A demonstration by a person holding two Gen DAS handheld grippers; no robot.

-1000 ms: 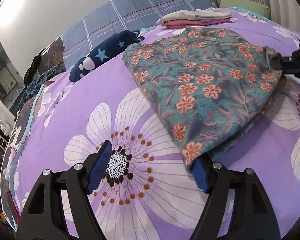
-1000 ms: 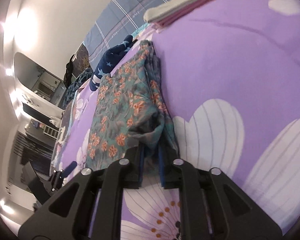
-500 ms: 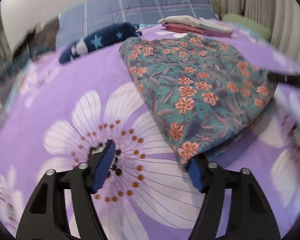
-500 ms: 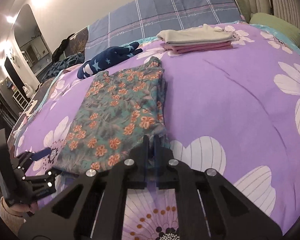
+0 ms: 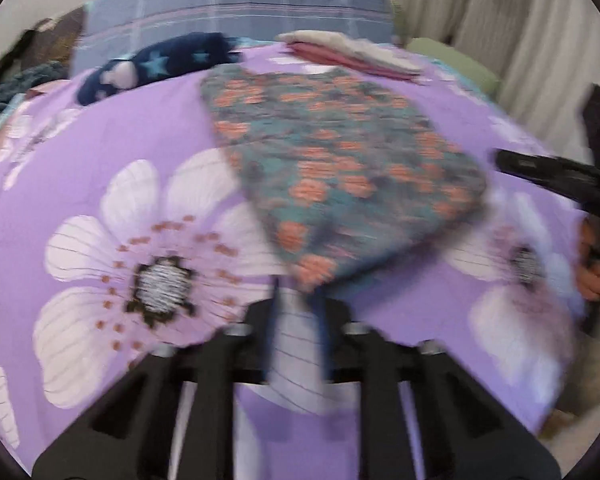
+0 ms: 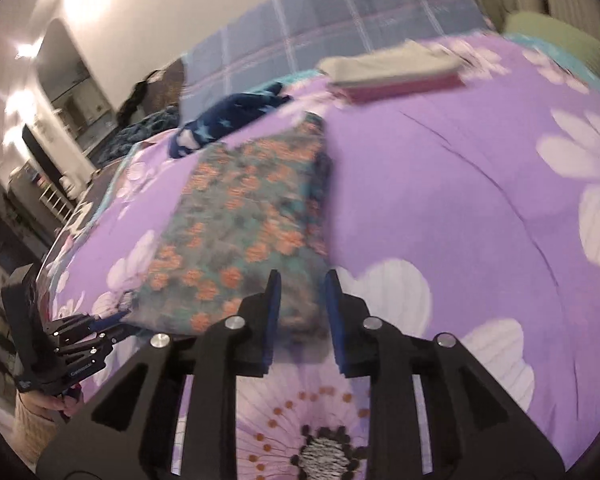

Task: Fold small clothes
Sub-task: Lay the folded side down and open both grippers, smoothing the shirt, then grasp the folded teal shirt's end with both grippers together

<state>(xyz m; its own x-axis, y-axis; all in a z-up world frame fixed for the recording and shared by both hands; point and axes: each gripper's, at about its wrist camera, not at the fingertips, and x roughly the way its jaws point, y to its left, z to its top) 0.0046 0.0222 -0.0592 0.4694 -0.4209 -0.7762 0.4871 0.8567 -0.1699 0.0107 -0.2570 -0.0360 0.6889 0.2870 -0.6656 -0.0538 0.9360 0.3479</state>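
Garment [image 6: 236,220] lies mid-frame on the bed [image 6: 440,184]; your left gripper [image 5: 298,292] has just closed on its corner, while the right gripper [image 6: 300,300] is just opening with the other corner loose between its jaws, so a one-sided pull may skew the fold.

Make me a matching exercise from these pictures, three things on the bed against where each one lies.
Things:
1. floral garment
2. folded stack
3. starry navy cloth

Places:
A. far end of the bed, in front of the checked pillow
B. middle of the purple cover, nearest the cameras
C. far left, beyond the garment's corner

Pairs: 1-B, 2-A, 3-C
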